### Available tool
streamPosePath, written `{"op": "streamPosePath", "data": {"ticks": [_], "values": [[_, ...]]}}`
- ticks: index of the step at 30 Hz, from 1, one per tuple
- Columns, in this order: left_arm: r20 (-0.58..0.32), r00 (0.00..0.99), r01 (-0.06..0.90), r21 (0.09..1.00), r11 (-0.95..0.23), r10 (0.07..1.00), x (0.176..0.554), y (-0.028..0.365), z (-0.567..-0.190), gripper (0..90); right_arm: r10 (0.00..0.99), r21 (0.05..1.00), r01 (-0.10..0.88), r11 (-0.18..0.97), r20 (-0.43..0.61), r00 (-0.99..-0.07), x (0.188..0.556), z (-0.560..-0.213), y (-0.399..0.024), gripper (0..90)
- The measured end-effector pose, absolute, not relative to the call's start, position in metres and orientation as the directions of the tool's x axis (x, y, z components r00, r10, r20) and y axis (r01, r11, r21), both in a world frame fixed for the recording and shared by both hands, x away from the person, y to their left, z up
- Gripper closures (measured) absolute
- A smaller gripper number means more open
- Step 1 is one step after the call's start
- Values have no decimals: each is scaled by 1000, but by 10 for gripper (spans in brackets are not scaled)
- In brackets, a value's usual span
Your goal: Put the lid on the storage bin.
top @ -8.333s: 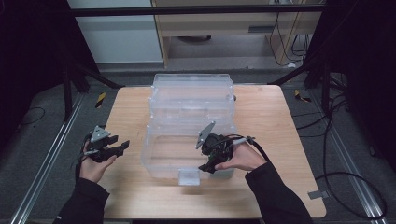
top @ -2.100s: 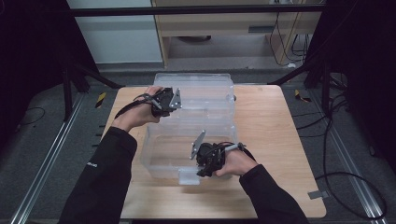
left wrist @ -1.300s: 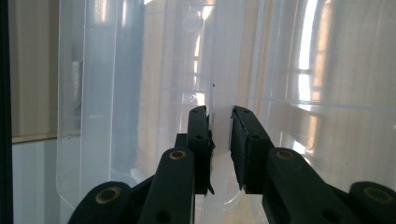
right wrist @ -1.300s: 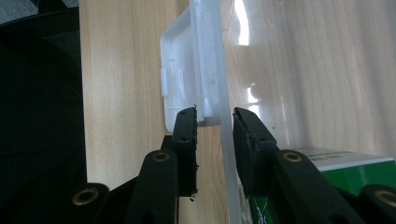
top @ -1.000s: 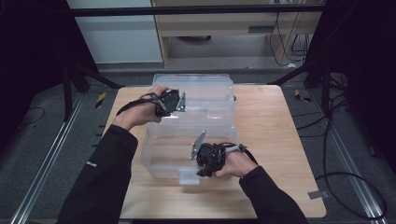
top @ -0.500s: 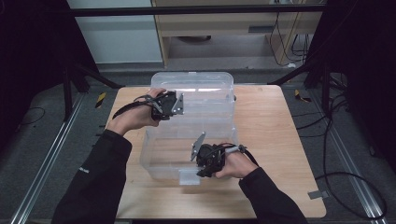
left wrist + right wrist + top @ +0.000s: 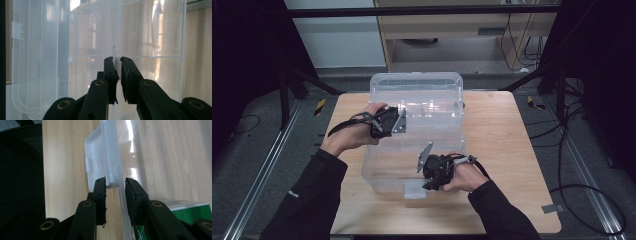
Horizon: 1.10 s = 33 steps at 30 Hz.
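Lid: we raise the clear plastic bin's hinged lid [image 7: 417, 95], left gripper [image 7: 394, 120] clamping its left edge.
Front: right gripper [image 7: 432, 175] pinches the bin's near wall [image 7: 120, 182] at the counter's [image 7: 507, 150] near edge.

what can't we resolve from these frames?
- Left gripper, high view: jaw tips hidden by its grey plate and the hand.
- Right gripper, high view: fingertips too small and dark against the clear box.
- Lid, left gripper view: edges blur into stacked clear layers.
- Green label, right gripper view: cut off by the frame edge, unreadable.
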<state>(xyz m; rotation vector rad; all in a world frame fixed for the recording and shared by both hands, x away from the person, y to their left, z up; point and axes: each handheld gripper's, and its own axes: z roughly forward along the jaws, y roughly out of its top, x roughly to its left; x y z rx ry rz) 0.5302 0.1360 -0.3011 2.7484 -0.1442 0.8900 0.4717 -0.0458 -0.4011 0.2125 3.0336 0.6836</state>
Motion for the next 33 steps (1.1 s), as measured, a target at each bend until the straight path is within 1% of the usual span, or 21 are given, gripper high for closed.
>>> {"op": "streamPosePath", "data": {"ticks": [5,24,33], "values": [[595,804,-176,223,-959,-9,521,140,-303,824,135,432,124,893,4,-991,471,-401,-46,713],[586,810,-189,238,-953,-14,498,142,-308,825,129,433,119,894,5,-992,471,-401,-46,712],[562,827,-183,256,-949,-8,490,144,-311,821,136,430,121,894,-4,-991,469,-401,-46,709]]}}
